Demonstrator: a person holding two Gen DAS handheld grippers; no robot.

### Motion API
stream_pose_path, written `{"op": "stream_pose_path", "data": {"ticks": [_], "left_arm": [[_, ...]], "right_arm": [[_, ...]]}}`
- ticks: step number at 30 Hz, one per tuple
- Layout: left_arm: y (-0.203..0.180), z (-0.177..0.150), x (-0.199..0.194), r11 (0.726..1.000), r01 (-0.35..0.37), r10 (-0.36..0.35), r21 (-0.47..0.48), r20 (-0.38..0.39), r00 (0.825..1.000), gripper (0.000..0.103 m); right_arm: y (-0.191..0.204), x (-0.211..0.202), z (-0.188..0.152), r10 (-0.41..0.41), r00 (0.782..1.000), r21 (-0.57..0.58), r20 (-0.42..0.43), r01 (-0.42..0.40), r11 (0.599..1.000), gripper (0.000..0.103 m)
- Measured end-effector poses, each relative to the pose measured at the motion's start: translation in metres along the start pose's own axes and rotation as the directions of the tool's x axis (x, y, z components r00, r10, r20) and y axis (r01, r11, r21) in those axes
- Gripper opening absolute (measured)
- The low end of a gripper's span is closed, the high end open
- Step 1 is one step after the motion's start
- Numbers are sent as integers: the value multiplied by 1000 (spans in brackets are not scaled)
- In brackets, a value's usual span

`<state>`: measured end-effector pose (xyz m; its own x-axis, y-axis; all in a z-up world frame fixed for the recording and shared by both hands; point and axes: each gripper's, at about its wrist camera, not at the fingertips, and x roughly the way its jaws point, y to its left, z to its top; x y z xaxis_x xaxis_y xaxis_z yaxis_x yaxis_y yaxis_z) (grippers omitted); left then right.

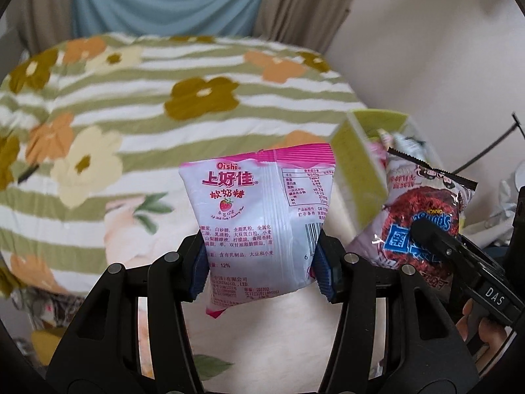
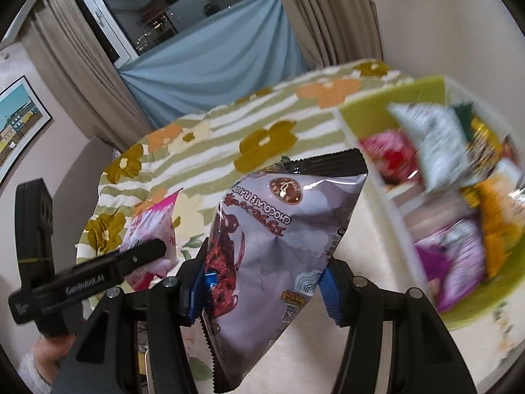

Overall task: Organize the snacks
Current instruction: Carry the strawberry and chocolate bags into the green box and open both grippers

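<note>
My left gripper (image 1: pixel 261 262) is shut on a pink and white Oishi candy bag (image 1: pixel 262 210) and holds it upright above the bed. My right gripper (image 2: pixel 265 289) is shut on a grey chocolate snack bag (image 2: pixel 279 249), upside down, held in the air. The chocolate bag also shows at the right of the left wrist view (image 1: pixel 423 216), and the pink bag at the left of the right wrist view (image 2: pixel 154 233). A green storage box (image 2: pixel 407 98) with several snack packs stands to the right; it also shows in the left wrist view (image 1: pixel 354 151).
A bed with a green striped flower blanket (image 1: pixel 164 98) lies below both grippers. Curtains (image 2: pixel 203 62) and a window are behind it. A framed picture (image 2: pixel 19 124) hangs on the left wall. A wall (image 1: pixel 426 49) is at the right.
</note>
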<state>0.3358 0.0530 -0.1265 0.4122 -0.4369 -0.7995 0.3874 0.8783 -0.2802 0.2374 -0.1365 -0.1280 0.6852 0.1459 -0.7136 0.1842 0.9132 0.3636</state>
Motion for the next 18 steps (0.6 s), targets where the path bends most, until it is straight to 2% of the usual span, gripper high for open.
{"op": "stream_pose_path", "data": {"ticks": [4, 9, 13, 18], "left_arm": [[-47, 10, -6, 999, 29, -30, 26, 32, 999, 49], [-119, 14, 2, 998, 63, -64, 28, 55, 996, 49], [-182, 11, 20, 996, 84, -84, 2, 60, 995, 49], [-245, -1, 50, 998, 68, -67, -15, 52, 996, 49]], "right_arm": [[-27, -34, 12, -14, 999, -4, 29, 14, 1000, 54], [-81, -75, 30, -43, 996, -25, 75, 45, 999, 54], [-121, -96, 47, -37, 996, -56, 80, 41, 998, 54], [-171, -109, 66, -10, 997, -107, 75, 18, 994, 54]]}}
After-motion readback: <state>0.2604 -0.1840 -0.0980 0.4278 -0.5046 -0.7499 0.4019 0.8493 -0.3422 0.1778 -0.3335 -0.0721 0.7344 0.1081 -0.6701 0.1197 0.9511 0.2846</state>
